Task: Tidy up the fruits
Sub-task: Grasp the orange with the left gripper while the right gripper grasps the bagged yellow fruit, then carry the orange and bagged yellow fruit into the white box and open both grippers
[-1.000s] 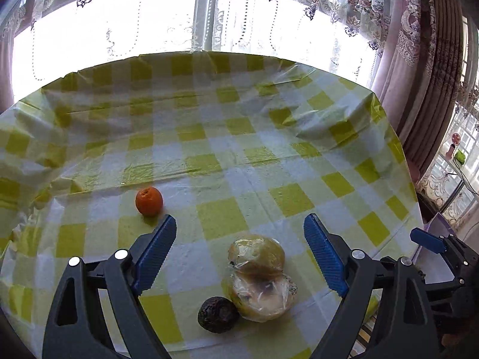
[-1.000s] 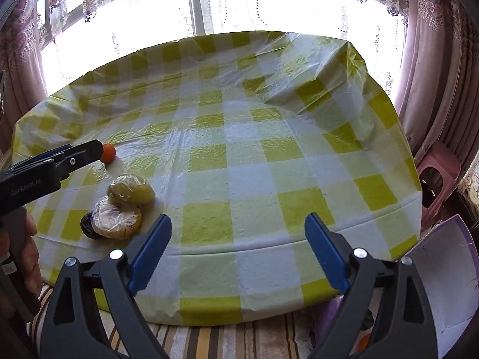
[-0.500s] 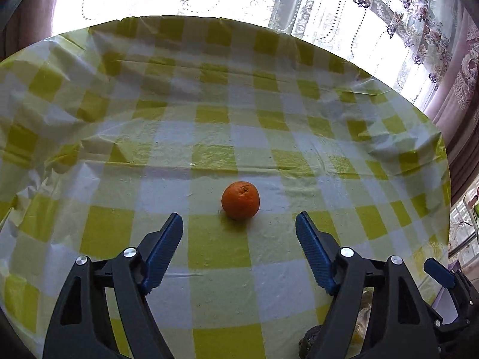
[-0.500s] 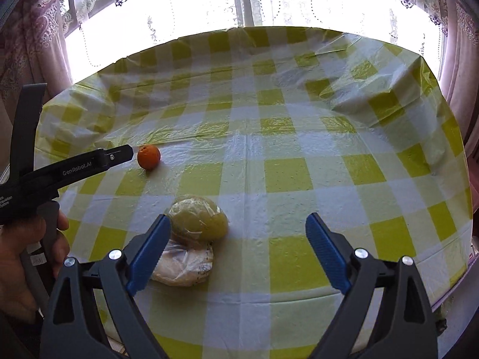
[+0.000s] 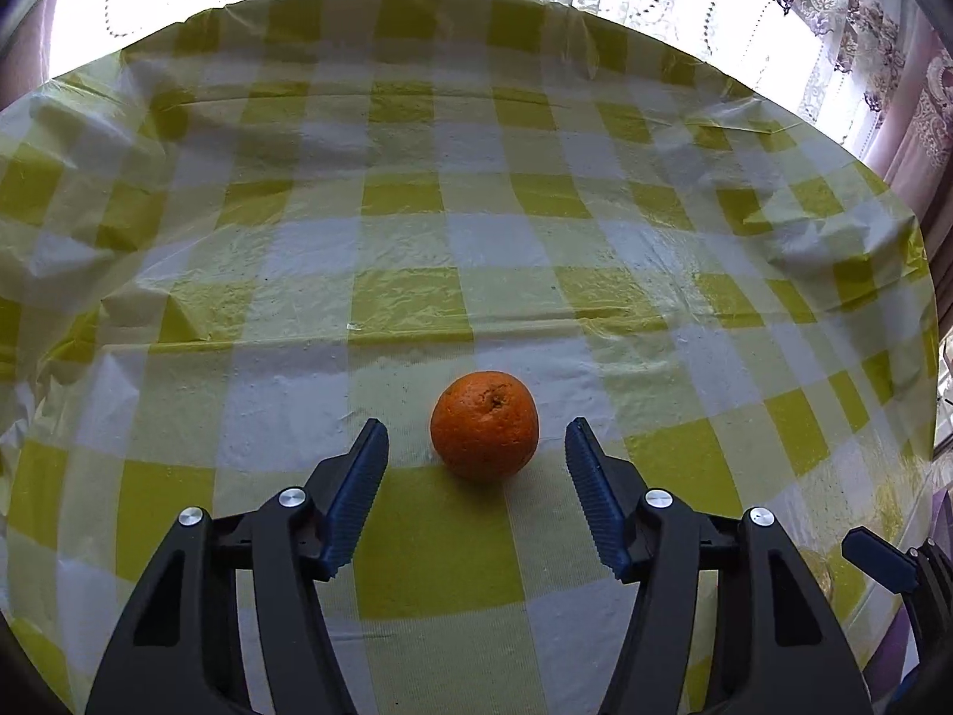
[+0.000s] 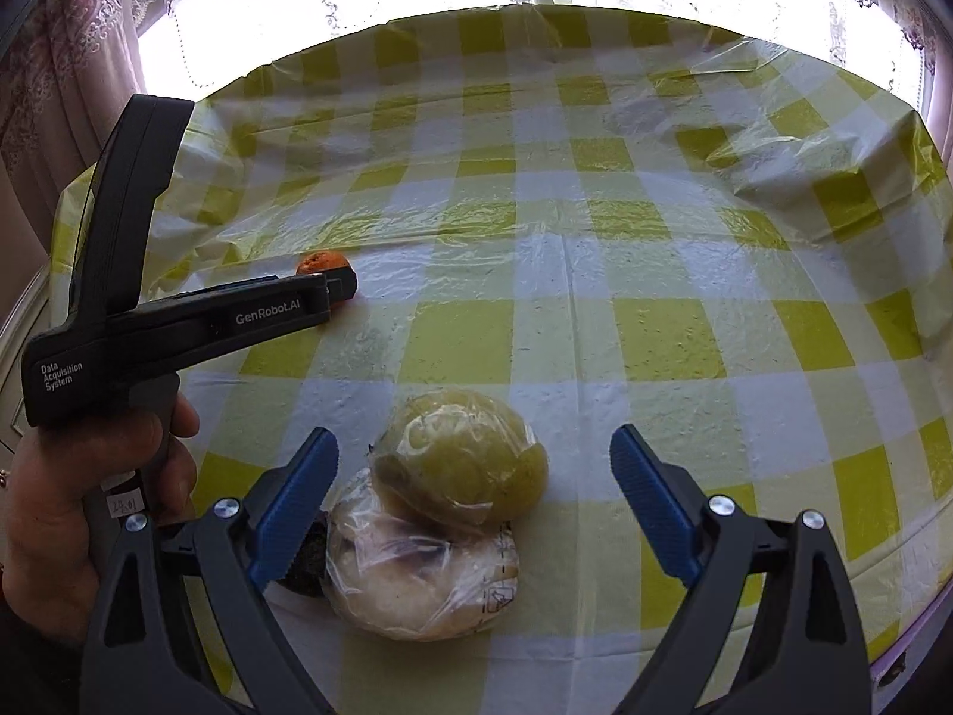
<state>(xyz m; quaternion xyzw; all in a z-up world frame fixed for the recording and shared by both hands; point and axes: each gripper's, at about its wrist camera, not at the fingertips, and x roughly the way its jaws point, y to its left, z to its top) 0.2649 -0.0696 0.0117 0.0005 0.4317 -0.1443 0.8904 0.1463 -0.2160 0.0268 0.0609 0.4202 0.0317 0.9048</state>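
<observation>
Orange [image 5: 485, 424] sits between closing left gripper [image 5: 476, 447] jaws, untouched.

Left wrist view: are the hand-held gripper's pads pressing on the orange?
No, the orange sits on the tablecloth with gaps to both pads.

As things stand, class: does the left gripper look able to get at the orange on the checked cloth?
Probably yes. The orange lies just ahead of the left gripper, between its closing blue fingers but untouched. Nothing lies between; the wrapped fruits sit apart, before the right gripper.
</observation>
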